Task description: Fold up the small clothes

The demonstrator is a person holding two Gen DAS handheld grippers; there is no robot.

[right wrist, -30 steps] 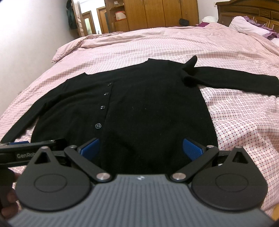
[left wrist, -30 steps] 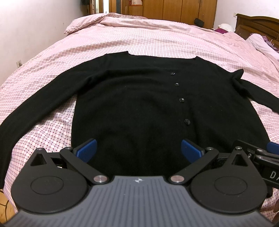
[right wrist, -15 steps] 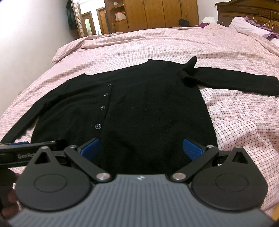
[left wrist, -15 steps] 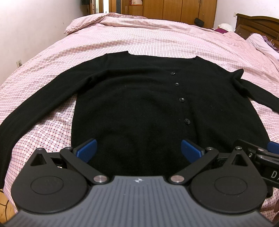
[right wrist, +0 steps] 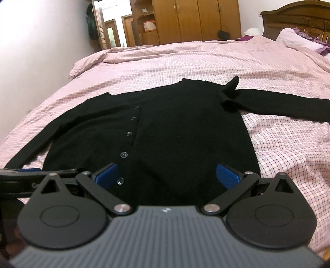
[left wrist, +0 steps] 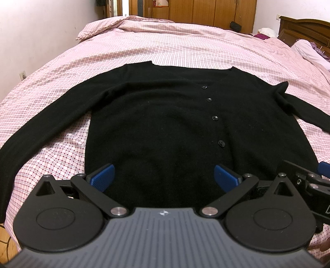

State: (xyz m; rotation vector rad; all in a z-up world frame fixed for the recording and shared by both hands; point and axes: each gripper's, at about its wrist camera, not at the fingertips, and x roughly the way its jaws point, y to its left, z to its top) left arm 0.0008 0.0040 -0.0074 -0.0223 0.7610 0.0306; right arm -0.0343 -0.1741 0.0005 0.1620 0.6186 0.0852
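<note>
A black buttoned cardigan [left wrist: 160,115] [right wrist: 175,132] lies flat on the bed, front up, both sleeves spread outward. Its hem is nearest to me. My left gripper [left wrist: 164,177] hovers open over the left half of the hem, nothing between its blue pads [left wrist: 102,175]. My right gripper [right wrist: 166,176] is open over the right half of the hem, a little above the cloth. Each gripper shows at the edge of the other's view: the right gripper [left wrist: 309,181] at the right, the left gripper [right wrist: 28,175] at the left. The hem itself is hidden behind the gripper bodies.
The bed has a pink checked cover [left wrist: 185,47] with much bare room beyond the collar. A white wall [left wrist: 41,31] runs along the left. Wooden wardrobes [right wrist: 196,20] stand at the far end, and a headboard [right wrist: 299,18] with pillows [right wrist: 295,40] is at the right.
The right gripper has tilted upward and drawn back slightly, so more of the far room and a lower button show. The left gripper has barely moved. The cardigan lies as before.
</note>
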